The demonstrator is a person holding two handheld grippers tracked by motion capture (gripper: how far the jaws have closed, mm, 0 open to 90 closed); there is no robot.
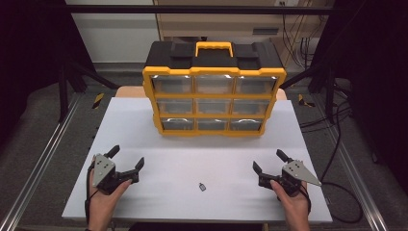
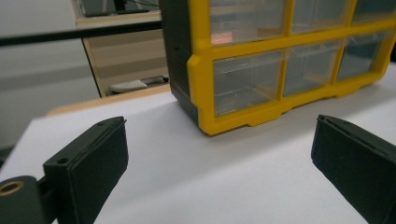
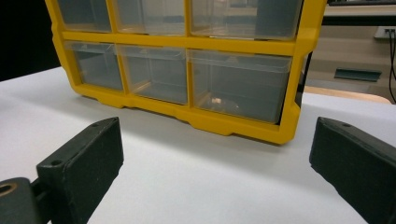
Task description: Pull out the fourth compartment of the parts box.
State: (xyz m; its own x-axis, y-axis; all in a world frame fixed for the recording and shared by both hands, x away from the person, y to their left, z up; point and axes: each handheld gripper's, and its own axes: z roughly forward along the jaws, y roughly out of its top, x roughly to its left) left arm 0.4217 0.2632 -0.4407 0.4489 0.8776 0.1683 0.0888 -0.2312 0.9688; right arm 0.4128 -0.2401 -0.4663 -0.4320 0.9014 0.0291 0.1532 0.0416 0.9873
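Small dark part (image 1: 202, 186) lies on the white table (image 1: 144, 125) near its front edge, between the two hands, well short of the yellow drawer cabinet (image 1: 214, 102). Left hand-held gripper (image 1: 126, 160) and right hand-held gripper (image 1: 268, 161): both jaws apart, empty. Part looks roughly midway, marginally nearer the right; long axis too small to tell.

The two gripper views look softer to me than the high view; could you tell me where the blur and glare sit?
Left gripper view: the near black jaws blur, the yellow drawer cabinet with clear plastic drawers is sharper. Right gripper view: likewise, with a soft shadow under the cabinet. High view: glare streaks on the upper drawer fronts.
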